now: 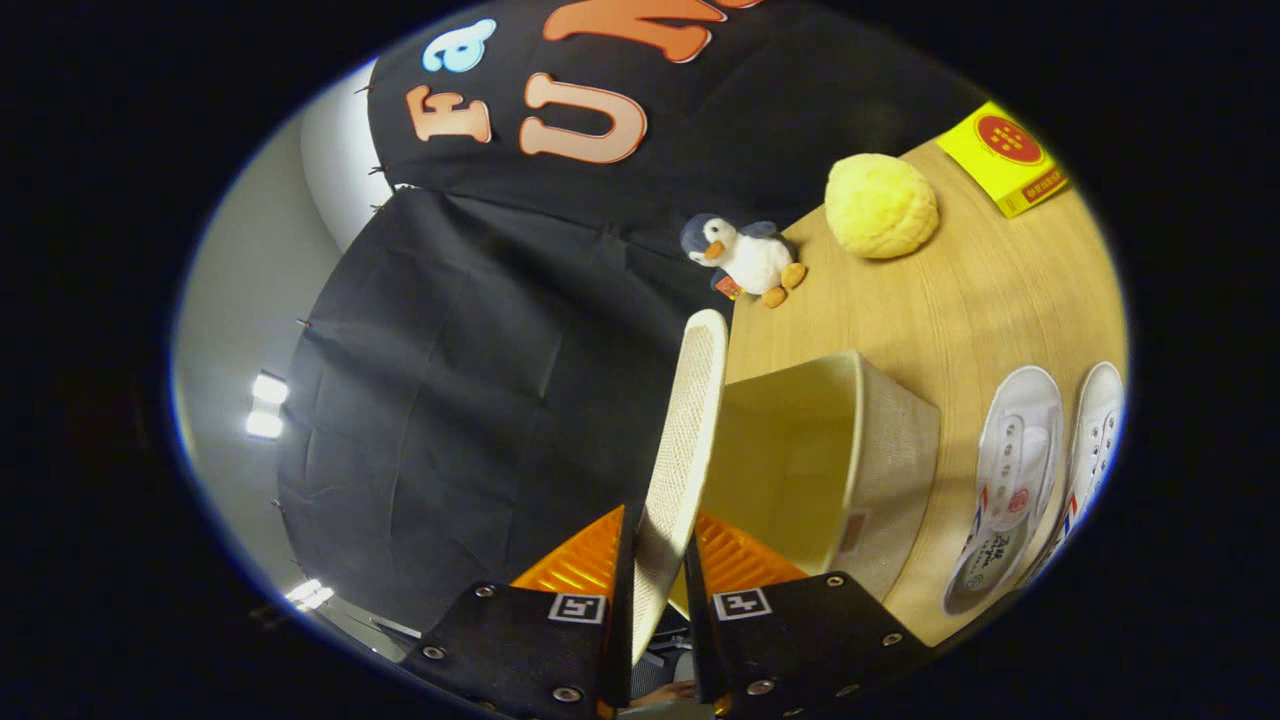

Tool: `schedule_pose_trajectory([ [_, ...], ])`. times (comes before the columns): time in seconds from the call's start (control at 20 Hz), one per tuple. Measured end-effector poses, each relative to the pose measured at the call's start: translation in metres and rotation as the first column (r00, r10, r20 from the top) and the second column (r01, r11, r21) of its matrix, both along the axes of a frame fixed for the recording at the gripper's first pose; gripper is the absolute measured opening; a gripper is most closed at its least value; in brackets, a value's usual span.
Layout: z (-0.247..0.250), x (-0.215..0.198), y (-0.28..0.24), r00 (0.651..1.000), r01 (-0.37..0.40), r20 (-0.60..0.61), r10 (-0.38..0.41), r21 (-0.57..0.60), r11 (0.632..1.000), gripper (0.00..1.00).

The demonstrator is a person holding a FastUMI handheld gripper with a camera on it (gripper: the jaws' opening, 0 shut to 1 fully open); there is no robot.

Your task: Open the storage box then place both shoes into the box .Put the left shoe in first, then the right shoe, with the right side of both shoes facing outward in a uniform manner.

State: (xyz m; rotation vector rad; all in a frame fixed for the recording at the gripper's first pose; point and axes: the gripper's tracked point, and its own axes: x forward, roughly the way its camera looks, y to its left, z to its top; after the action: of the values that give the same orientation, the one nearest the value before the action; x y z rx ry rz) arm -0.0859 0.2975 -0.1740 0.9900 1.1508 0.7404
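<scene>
My gripper [657, 560] is shut on the edge of the beige woven lid [690, 420] of the storage box. The lid stands lifted, almost edge-on, running straight ahead from between the orange fingers [580, 560]. Right of the lid, the beige storage box [880, 450] stands open on the wooden table, its pale inside showing. Beyond the box to the right lie two white canvas shoes side by side, one [1010, 480] nearer the box and the other [1090, 450] further out, both with their openings facing up.
On the wooden table [980, 300] beyond the box sit a small plush penguin [745, 255], a round yellow plush ball [880, 205] and a flat yellow packet [1005, 155]. Black cloth walls close the booth behind the lid and table.
</scene>
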Motion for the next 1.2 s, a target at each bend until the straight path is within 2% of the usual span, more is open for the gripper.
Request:
schedule_pose_trajectory([
  [0.2, 0.032, 0.013, 0.032, 0.998, -0.028, 0.048, 0.027, 0.032, 0.999, 0.14],
  [0.5, 0.065, 0.018, 0.096, 0.994, -0.072, 0.089, 0.066, 0.065, 0.995, 0.13],
  [0.8, 0.061, 0.021, 0.167, 0.997, -0.079, 0.024, 0.077, 0.073, 0.994, 0.14],
  [1.2, 0.034, 0.019, 0.249, 0.996, -0.092, 0.019, 0.092, -0.020, 0.996, 0.13],
])
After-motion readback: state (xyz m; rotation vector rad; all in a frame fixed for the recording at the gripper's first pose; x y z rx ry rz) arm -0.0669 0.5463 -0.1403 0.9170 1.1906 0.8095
